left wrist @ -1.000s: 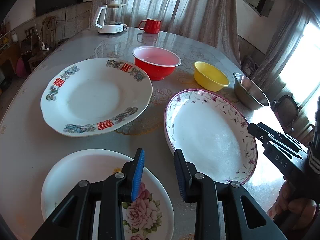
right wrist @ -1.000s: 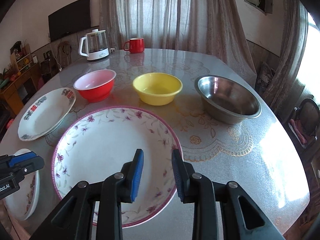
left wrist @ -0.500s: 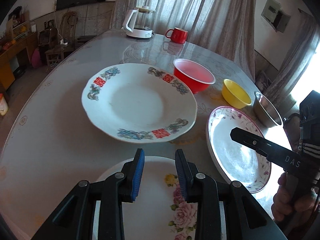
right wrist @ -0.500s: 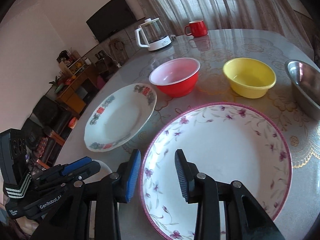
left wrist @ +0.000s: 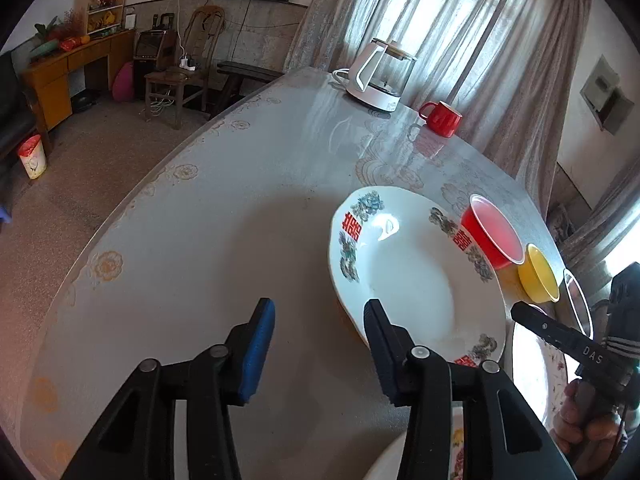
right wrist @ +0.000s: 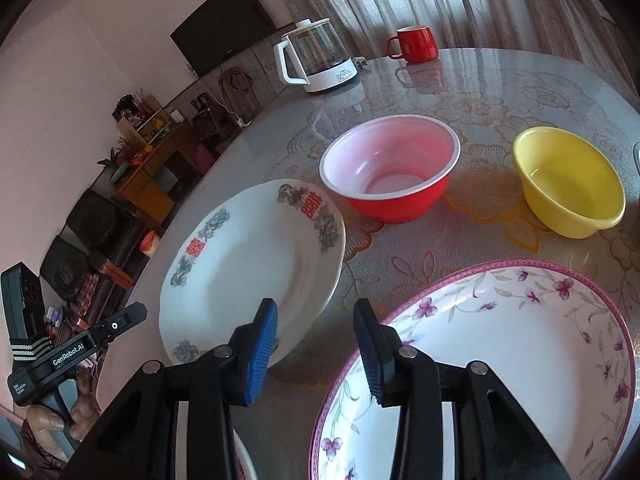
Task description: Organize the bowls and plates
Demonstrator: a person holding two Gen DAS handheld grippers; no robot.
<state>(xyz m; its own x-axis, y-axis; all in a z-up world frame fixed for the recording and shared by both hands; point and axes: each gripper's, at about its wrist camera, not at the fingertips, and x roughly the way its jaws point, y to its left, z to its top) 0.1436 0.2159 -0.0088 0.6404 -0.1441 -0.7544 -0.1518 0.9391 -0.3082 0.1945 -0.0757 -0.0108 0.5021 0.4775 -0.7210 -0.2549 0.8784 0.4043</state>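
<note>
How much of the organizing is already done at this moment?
Nothing looks done: the red-character plate, purple-flower plate, red bowl and yellow bowl all lie apart, unstacked. Both grippers, left and right, have just been opening and hold nothing. All stacking is left.

There were three plates: one with red characters [right wrist: 256,264], one purple-flowered [right wrist: 500,360], one rose-patterned [left wrist: 452,448]. Three bowls: red [right wrist: 390,168], yellow [right wrist: 568,186], steel [left wrist: 578,304]. One kettle [right wrist: 316,56], one mug [right wrist: 414,43].
</note>
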